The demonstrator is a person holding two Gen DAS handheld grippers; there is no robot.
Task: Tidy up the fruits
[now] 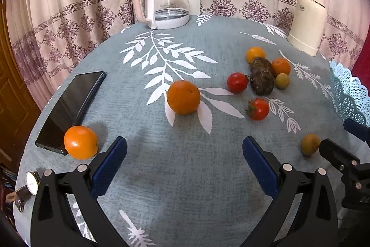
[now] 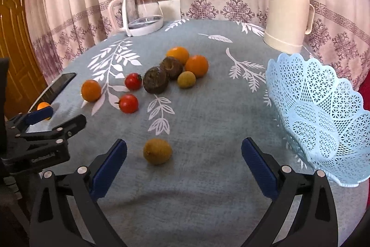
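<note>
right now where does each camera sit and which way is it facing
Left wrist: on the left gripper, low over the table's near left, facing the orange, phone and glass kettle; own open jaws show, plus the right gripper at right.
Right wrist: on the right gripper, facing the greenish-brown fruit and blue basket; open jaws show, left gripper at left.
Shared: fruit cluster, kettle, cream thermos.

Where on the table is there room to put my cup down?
The widest bare cloth lies between the kettle, the flask and the basket. There is also bare cloth just in front of the right gripper, beside the small green fruit. It is crowded around the dark fruit, tomatoes and oranges in the middle.
</note>
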